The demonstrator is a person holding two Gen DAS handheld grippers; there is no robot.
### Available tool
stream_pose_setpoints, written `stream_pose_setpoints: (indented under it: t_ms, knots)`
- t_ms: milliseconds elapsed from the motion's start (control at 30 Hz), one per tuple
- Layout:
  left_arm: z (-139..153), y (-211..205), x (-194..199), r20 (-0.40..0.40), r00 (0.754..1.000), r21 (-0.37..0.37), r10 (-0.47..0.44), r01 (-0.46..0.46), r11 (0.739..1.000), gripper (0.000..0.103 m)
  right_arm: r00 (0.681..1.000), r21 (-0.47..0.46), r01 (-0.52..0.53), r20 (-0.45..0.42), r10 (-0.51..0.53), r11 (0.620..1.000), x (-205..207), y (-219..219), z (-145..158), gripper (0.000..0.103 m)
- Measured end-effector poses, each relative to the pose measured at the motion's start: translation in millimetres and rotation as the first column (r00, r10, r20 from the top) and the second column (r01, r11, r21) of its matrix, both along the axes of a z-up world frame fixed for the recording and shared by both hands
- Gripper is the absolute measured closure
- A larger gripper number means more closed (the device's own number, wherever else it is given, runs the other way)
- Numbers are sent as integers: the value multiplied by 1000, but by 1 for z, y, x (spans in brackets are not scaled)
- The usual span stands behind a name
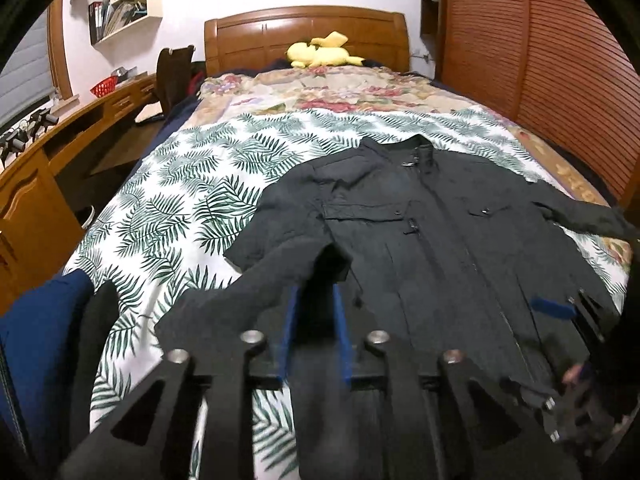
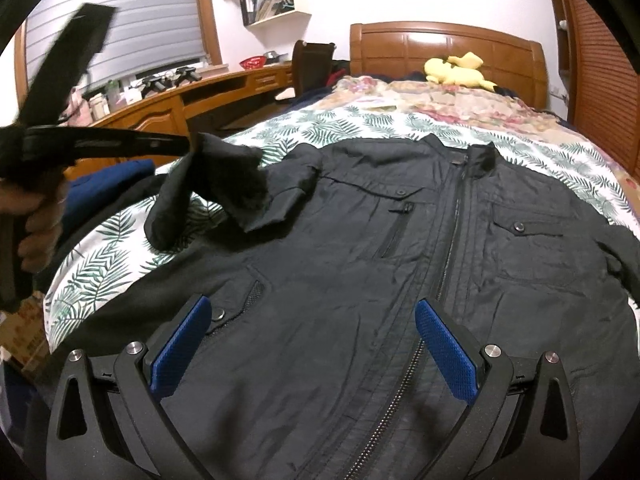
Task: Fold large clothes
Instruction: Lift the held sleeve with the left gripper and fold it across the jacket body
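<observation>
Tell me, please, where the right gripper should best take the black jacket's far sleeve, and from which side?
Probably at the cuff end of the right-hand sleeve, coming from the bed's outer right edge. That sleeve lies flat and stretched away from the jacket body, so its free end lifts easily. The right gripper is open above the hem.

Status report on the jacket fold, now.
Left hand-held gripper holds the sleeve lifted. Right hand-held gripper open over the black jacket, zipped, flat on the bed. Nothing in the way.
</observation>
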State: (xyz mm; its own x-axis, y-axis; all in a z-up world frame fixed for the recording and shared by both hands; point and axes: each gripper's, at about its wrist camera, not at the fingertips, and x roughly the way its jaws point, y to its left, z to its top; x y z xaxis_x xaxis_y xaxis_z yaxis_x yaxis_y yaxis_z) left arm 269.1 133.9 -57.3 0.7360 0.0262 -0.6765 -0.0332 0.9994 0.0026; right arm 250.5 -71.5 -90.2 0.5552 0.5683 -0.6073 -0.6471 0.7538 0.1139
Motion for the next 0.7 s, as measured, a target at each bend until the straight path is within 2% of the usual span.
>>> stream_pose_setpoints:
  t_ms: [100,200,300,433,533,700]
  knots:
    - [4,4,-18,32,999,21,7,-7,1000,74,1000,-5,-3,-2,3,1000,0,2,-2,0]
    - [1,18,-22,32,999,41,39,-40,998,70,1000,-9,-3,0,3,1000,-1,3,-2,0]
    - [-13,40,-19,-6,996,18,84,-84,996,68,1000,-9,-2,-1,2,1000,0,3,-2,0]
    - [-36,62,-14,-42,989,28,140,-139,990,64,1000,-14,-4,-6,3,1000,0,3,-4,0]
    - [-53,74,-13,-67,984,4,165,-165,986,62,1000,-18,-4,-7,4,1000,1,2,-5,0]
    - [-88,87,0,-140,972,11,189,-189,982,56,1000,-21,-5,-11,5,1000,1,3,-6,0]
